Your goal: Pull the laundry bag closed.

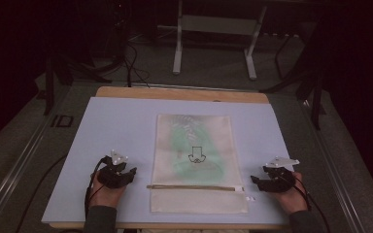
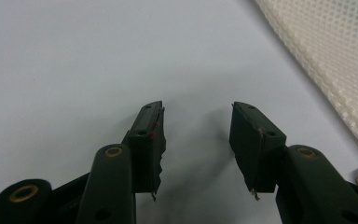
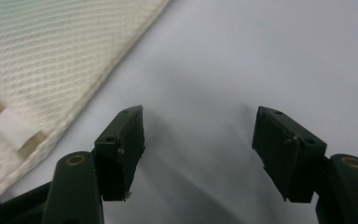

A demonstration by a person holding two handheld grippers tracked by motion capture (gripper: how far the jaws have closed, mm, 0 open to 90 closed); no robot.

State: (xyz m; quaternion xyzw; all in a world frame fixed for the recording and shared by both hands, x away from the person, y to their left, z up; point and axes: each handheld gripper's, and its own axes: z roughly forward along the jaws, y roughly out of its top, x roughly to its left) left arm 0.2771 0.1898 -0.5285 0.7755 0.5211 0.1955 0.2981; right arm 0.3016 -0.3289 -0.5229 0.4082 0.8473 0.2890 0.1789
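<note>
A cream mesh zipper bag (image 1: 194, 160) lies flat in the middle of the pale blue table mat (image 1: 111, 126), with something green inside and a tan zipper line (image 1: 194, 187) across its near end. My left gripper (image 1: 126, 175) rests on the mat to the left of the bag, open, nothing between its jaws. My right gripper (image 1: 256, 180) rests to the right of the bag, open and empty too. The left gripper (image 2: 196, 135) has the mesh bag (image 2: 326, 60) at its upper right. The right gripper (image 3: 198, 144) has the mesh bag (image 3: 42, 60) at its upper left.
A white zipper tab (image 1: 240, 189) sits at the bag's right edge, shown as a white tab (image 3: 11, 127) in the right gripper view. Beyond the wooden table edge (image 1: 179, 93) stand a metal frame (image 1: 213, 39) and cables on the dark floor.
</note>
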